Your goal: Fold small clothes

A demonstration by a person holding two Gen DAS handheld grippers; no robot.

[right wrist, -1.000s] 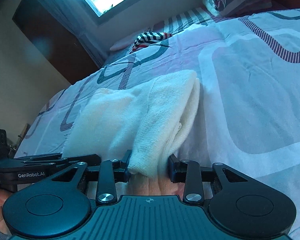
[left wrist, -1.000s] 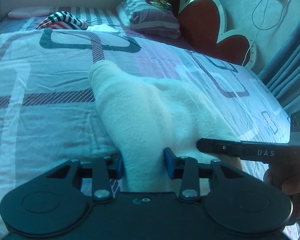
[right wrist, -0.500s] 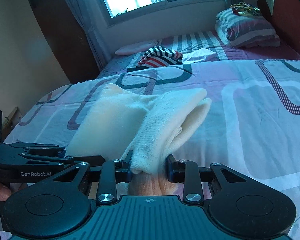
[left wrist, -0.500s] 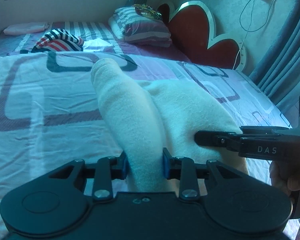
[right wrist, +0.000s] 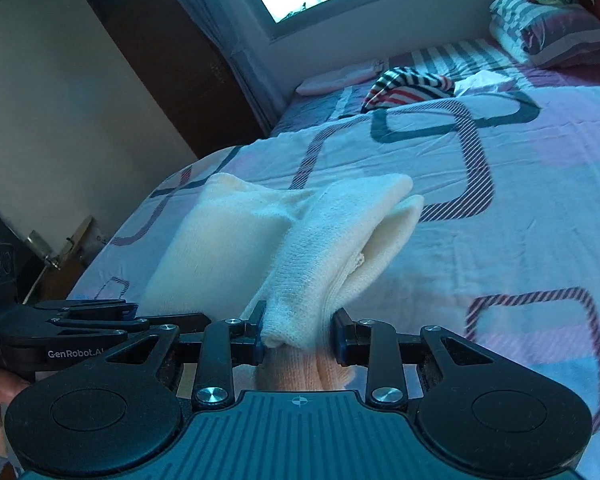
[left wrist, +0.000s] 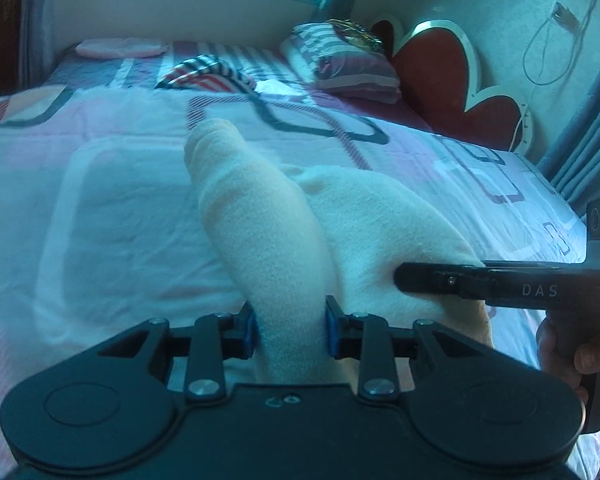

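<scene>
Both the left gripper and right gripper stay clamped on bunched edges of the cream garment, which has travelled across the bed towards the pillows (more window now shows). It hangs between them just above the quilt, probably being carried forward to lay a fold.

"DAS" on right claw, "GenRobot.AI" on left claw

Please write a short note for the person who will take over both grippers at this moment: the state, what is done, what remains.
Left gripper: shut on one bunched end of the cream garment.
Right gripper: shut on the other end, which shows doubled layers.
The garment hangs between them over the patterned bedspread.
Striped clothes lie near the pillows.
Done: garment gripped at both ends.
Left: lay it down, finish folding.
</scene>
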